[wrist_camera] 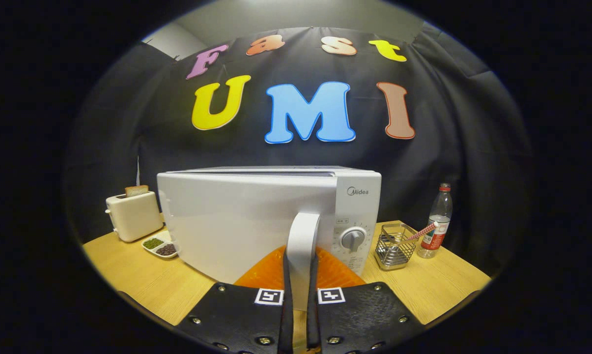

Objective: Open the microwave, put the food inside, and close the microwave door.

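On the wooden desk [143, 280], going from nine o'clock round to three, stand a toaster [133, 216] with a slice of bread in its slot, a small dish [160, 246] of green and dark bits just beside the microwave's left foot, the microwave [256, 221] itself at the centre, a wire basket [395, 246], and a bottle [437, 223] at about three o'clock. The gripper [300, 300] sits at six o'clock with its jaws closed around the white door handle [303, 246], one finger on each side of it. The door looks barely swung, so the opening step is judged to be in hand; a good pull would follow the arc of the hinge at the door's left edge, steady enough that the oven does not slide toward the dish. The food cannot be told with certainty; an orange surface lies under the fingers. Black cloth walls the booth behind.
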`<state>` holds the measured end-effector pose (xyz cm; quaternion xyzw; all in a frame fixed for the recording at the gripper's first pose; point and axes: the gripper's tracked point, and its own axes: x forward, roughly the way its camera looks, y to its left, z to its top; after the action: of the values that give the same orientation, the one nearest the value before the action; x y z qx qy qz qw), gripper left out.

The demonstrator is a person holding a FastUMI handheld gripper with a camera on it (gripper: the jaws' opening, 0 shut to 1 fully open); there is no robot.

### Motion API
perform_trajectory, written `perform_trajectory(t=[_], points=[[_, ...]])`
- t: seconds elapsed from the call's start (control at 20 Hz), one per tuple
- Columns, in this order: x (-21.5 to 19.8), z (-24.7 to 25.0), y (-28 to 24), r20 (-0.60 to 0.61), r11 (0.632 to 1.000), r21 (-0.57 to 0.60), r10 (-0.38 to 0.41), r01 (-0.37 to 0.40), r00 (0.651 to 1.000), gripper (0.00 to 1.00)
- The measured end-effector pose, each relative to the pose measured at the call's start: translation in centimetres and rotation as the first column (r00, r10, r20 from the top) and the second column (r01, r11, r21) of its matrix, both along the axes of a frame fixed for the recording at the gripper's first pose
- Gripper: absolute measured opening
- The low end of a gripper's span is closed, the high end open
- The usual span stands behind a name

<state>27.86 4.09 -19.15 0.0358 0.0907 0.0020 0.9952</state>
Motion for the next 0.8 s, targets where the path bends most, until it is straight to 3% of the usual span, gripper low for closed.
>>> perform_trajectory(t=[0.2,0.35,0.65,0.8], points=[[-5.3,0.7,4.6,0.022,0.987,0.052,0.150,-0.151,0.988,0.11],[-7.9,1.0,7.4,0.020,0.972,0.087,0.220,-0.221,0.975,0.11],[-12.3,2.0,14.5,0.030,0.951,0.125,0.282,-0.284,0.959,0.10],[-13.8,2.4,18.1,0.050,0.971,0.102,0.213,-0.217,0.976,0.10]])
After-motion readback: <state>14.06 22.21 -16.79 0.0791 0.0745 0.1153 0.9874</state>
